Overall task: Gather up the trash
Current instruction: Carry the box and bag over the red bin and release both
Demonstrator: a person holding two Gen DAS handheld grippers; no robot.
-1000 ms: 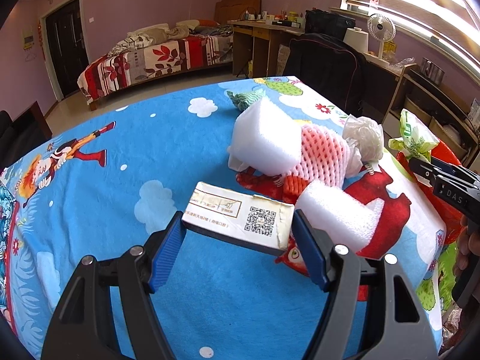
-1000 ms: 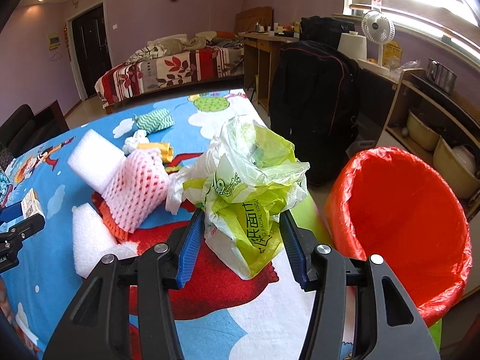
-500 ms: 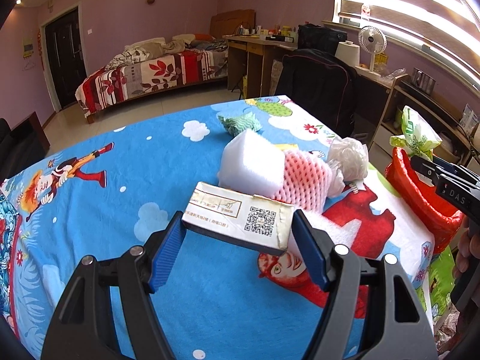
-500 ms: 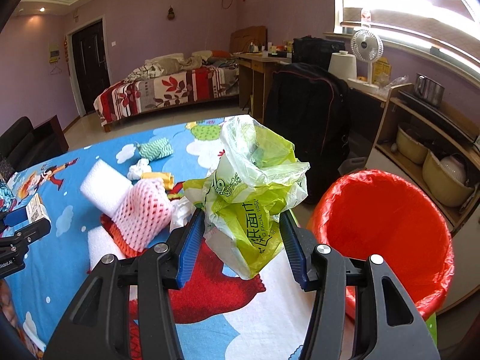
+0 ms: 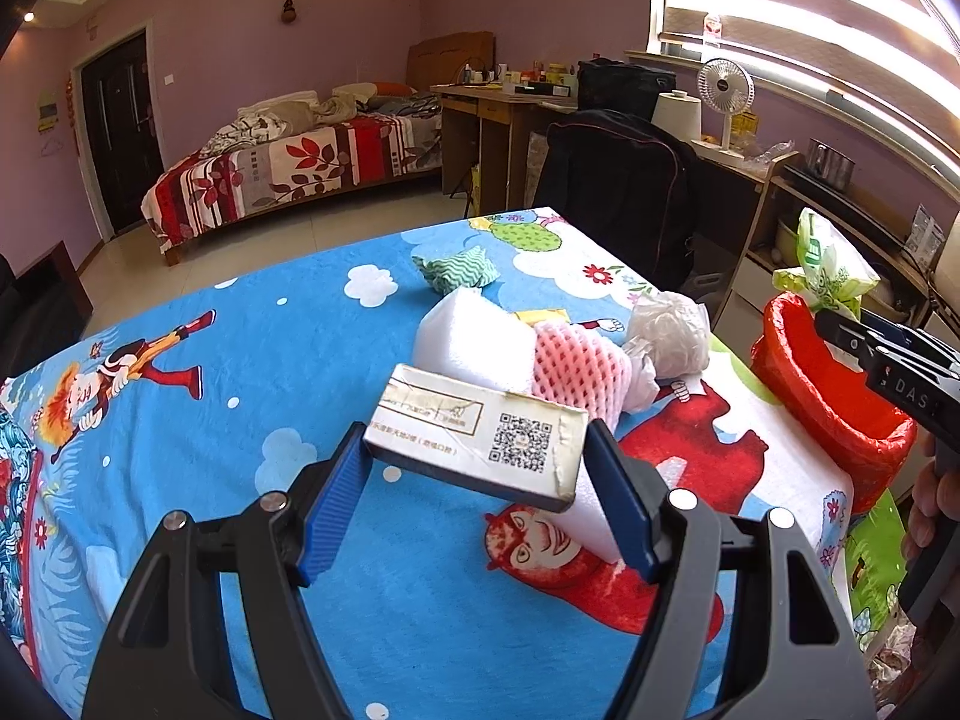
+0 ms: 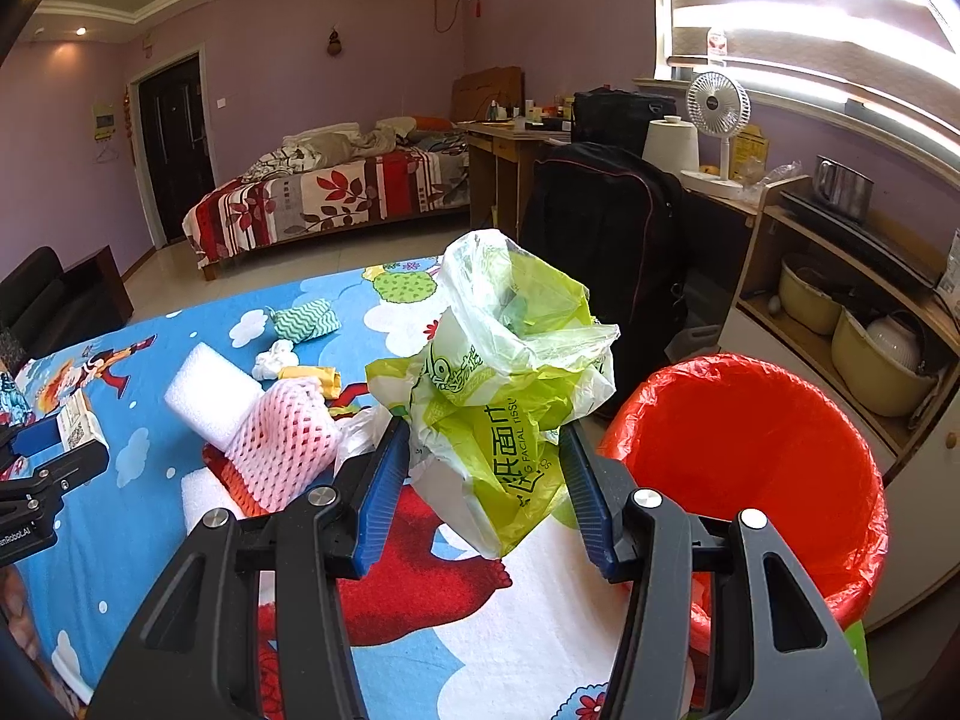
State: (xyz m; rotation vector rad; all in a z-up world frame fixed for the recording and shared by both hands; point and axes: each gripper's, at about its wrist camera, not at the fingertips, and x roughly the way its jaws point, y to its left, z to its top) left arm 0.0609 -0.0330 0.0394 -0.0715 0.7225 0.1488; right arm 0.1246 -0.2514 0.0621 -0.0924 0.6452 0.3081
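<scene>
My left gripper (image 5: 477, 498) is shut on a small white carton (image 5: 480, 435) with a QR code, held above the table. My right gripper (image 6: 486, 483) is shut on a crumpled green plastic tissue bag (image 6: 501, 372), held above the table's right edge beside the red-lined trash bin (image 6: 756, 456). The bin (image 5: 822, 384) and the bag (image 5: 825, 267) also show at the right of the left wrist view. On the table lie a white foam block (image 5: 462, 339), pink foam net (image 5: 579, 360), white crumpled plastic (image 5: 672, 333) and a green zigzag wrapper (image 5: 456, 267).
The table has a blue cartoon cloth (image 5: 240, 372). A black chair (image 6: 606, 240) stands behind the table's far right corner. A shelf with pots (image 6: 864, 324) is right of the bin. A bed (image 6: 324, 192) and desk are farther back. A second foam piece (image 6: 204, 495) lies near me.
Both grippers have risen and pulled back from the table with their loads still held. The bin now shows more fully beside the right gripper.
</scene>
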